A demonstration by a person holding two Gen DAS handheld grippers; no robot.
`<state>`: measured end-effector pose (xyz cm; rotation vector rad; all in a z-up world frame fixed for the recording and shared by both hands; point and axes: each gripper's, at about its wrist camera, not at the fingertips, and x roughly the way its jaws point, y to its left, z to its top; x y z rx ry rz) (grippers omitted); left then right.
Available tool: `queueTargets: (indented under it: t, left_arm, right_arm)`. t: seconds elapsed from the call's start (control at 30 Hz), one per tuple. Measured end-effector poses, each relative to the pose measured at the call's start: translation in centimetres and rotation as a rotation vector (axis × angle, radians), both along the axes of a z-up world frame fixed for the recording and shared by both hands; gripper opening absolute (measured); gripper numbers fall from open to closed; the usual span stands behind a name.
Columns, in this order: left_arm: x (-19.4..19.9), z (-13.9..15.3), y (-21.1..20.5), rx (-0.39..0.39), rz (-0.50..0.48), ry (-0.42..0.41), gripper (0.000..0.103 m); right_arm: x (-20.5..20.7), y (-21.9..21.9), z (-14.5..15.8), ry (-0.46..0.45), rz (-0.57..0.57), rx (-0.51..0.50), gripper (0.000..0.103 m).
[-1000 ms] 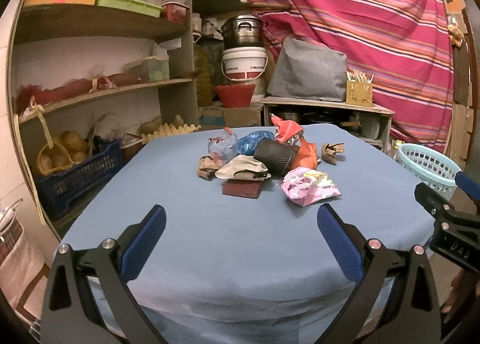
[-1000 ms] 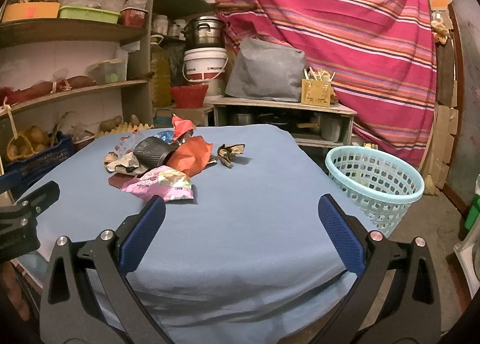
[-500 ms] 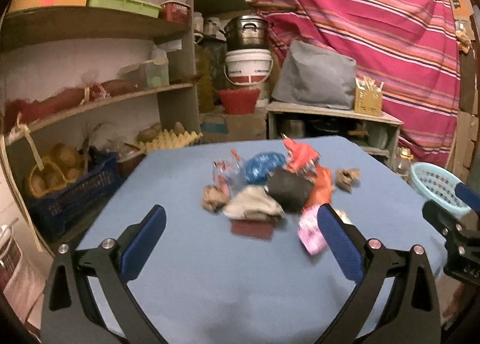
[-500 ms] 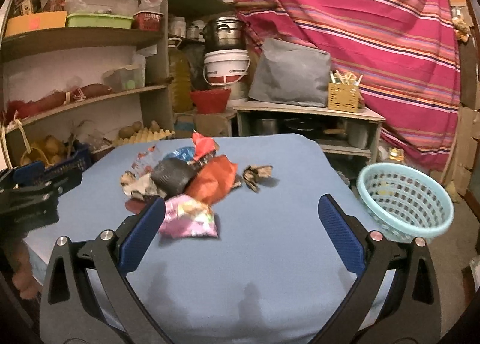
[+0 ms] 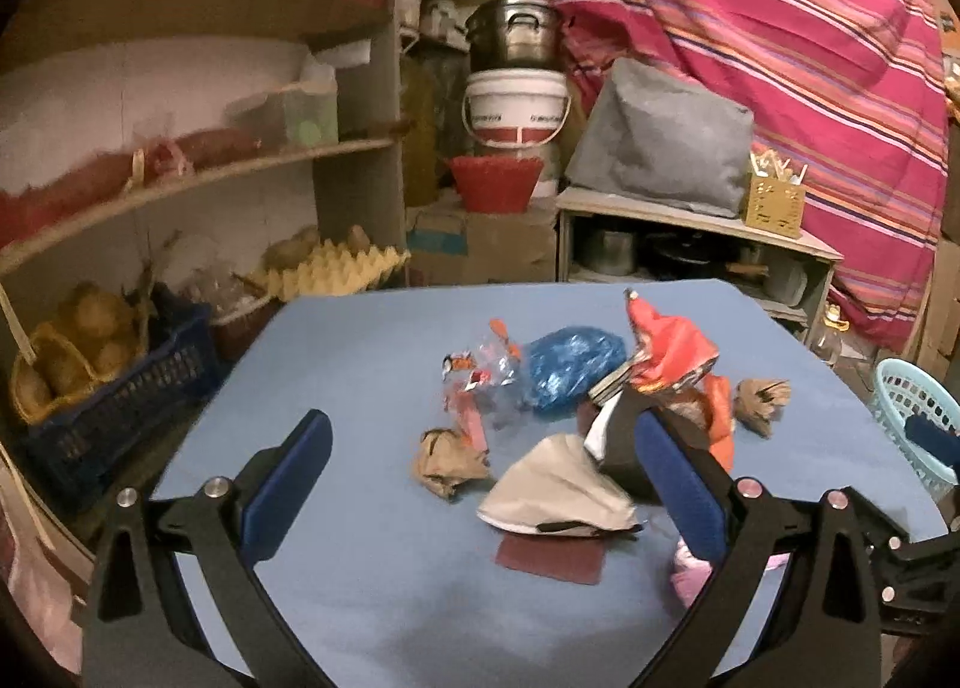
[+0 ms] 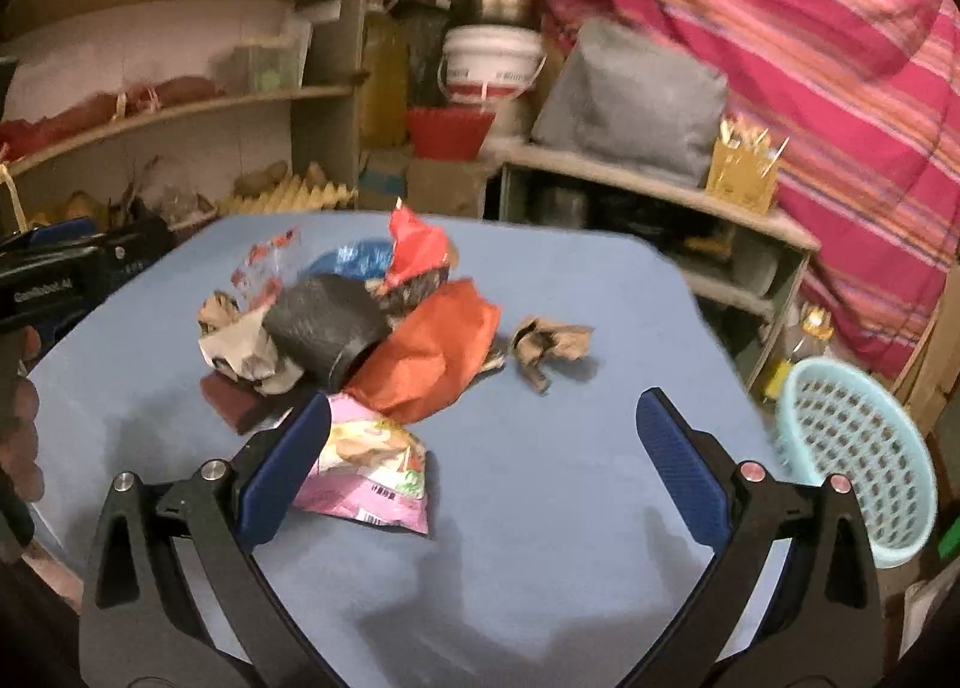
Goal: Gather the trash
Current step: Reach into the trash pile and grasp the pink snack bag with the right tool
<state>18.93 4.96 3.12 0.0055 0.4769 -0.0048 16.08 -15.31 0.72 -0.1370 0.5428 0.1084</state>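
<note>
Trash [image 6: 384,340] is all left heaped on the table [image 6: 540,508], nothing gripped by either wide-open gripper, the basket [image 6: 858,448] apparently unfilled.

Each set of tongs, the left tongs [image 5: 480,484] and the right tongs [image 6: 480,466], has two black angular arms ending in long blue padded fingers [image 5: 287,484], with round silver screws [image 5: 215,487] at the joints. The left tongs' black body [image 6: 66,274], seen from the right wrist camera, carries white lettering too blurred to read.
</note>
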Motion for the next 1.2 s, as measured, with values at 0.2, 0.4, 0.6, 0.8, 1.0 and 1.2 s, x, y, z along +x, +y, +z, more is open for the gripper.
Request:
queueTargets:
  t: [0.2,0.4,0.6,0.8,1.0,1.2]
  left_arm:
    - [1.6,-2.0,1.0,0.141,0.050,0.079,0.098]
    - [2.2,-2.3,2.5,0.105,0.057,0.105,0.098]
    - [2.5,-2.7,3.5,0.111,0.075,0.128,0.099]
    - [2.9,-2.9,4.6,0.039,0.085,0.167,0.098]
    - [3.1,-2.8,4.0,0.021,0.066,0.165,0.098]
    - [2.8,-3.1,1.1,0.053,-0.010,0.157,0.098]
  right_arm:
    - [2.0,1.1,-2.0,0.099,0.025,0.042,0.099]
    - [3.7,3.8,-2.6,0.144,0.040,0.027,0.099]
    - [5.2,5.2,-4.7,0.228,0.042,-0.030,0.099]
    - [5.6,5.2,-6.1,0.289,0.038,-0.038,0.098]
    - [5.5,4.9,-5.8,0.283,0.071,-0.020,0.055]
    - [5.1,4.4,-5.1,0.274,0.120,-0.004,0.032]
